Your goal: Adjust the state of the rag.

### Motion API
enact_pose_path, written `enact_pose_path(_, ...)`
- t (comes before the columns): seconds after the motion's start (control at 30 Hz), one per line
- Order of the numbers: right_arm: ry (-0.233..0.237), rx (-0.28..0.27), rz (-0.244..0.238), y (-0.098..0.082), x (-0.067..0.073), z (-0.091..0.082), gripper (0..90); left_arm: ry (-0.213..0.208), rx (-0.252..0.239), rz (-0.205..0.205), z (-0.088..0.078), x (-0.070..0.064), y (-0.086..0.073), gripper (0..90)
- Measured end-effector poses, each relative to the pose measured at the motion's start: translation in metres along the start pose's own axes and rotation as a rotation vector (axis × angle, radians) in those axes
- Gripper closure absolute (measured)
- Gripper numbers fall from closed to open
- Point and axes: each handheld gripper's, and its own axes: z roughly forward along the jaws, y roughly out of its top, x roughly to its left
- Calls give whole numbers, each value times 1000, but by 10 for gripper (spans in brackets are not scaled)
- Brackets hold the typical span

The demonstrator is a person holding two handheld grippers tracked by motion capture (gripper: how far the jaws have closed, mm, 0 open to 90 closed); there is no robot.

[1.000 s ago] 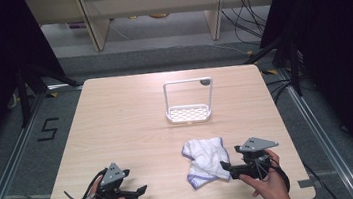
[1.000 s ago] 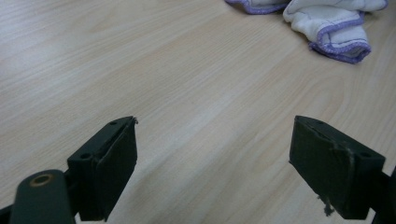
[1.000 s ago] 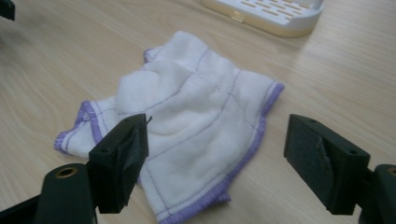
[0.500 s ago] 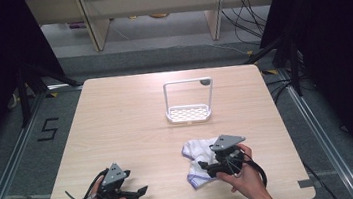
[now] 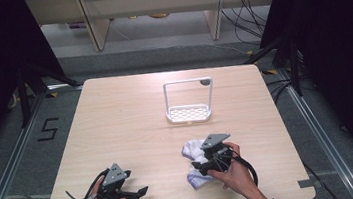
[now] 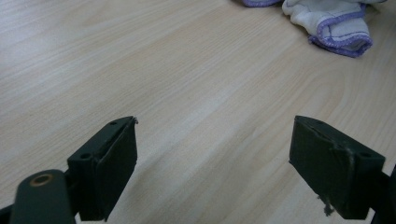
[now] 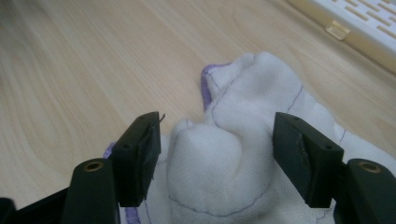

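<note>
A crumpled white cloth with purple edging [image 5: 191,151] lies on the wooden table [image 5: 127,125] at the front right. My right gripper [image 5: 201,166] is down on it. In the right gripper view a raised fold of the cloth [image 7: 247,93] stands between the jaws of that gripper [image 7: 217,158]. The jaws have just been closing, and a gap still shows beside the right pad. My left gripper [image 5: 137,191] rests near the front left edge. Its jaws [image 6: 215,172] are wide open over bare wood, with the cloth [image 6: 336,23] farther off.
A white wire-frame rack with a slotted base [image 5: 189,113] stands upright in the middle of the table, beyond the cloth; its base edge [image 7: 364,18] shows at the top right of the right gripper view. Dark floor and frame rails surround the table.
My right gripper has moved left from beside the cloth onto it, and its jaws have narrowed around a fold. The left gripper has stayed in place.
</note>
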Motion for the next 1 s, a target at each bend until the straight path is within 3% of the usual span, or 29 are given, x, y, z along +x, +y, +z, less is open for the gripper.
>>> enact_pose_path(0.17,-26,-1,-43,-1,-3,2,661,1,14,18,0,-1,0,148)
enact_pose_path(0.27,-25,-30,-61,4,-5,-8,731,-5,-3,-3,1,-2,0,148)
enact_pose_path(0.33,-27,-94,-65,8,-6,-17,746,-8,4,4,1,-2,1,148)
enact_pose_path(0.37,-10,-96,-43,11,-5,-24,749,-11,5,0,1,-3,1,148)
enact_pose_path(0.47,1,-152,-17,18,-7,-38,750,-54,-36,-33,5,-9,3,149)
enact_pose_path(0.53,-4,-180,-20,22,-8,-44,750,-74,-50,-23,6,-15,7,152)
enact_pose_path(0.6,13,-184,20,23,-6,-47,751,-92,-62,5,10,-21,12,156)
enact_pose_path(0.73,32,-195,22,23,-5,-47,750,-130,-67,43,24,-34,21,199)
enact_pose_path(0.83,45,-196,11,23,-6,-47,750,-144,-54,100,38,-40,27,238)
enact_pose_path(1.0,45,-204,35,22,-6,-49,749,-162,-57,108,53,-45,37,308)
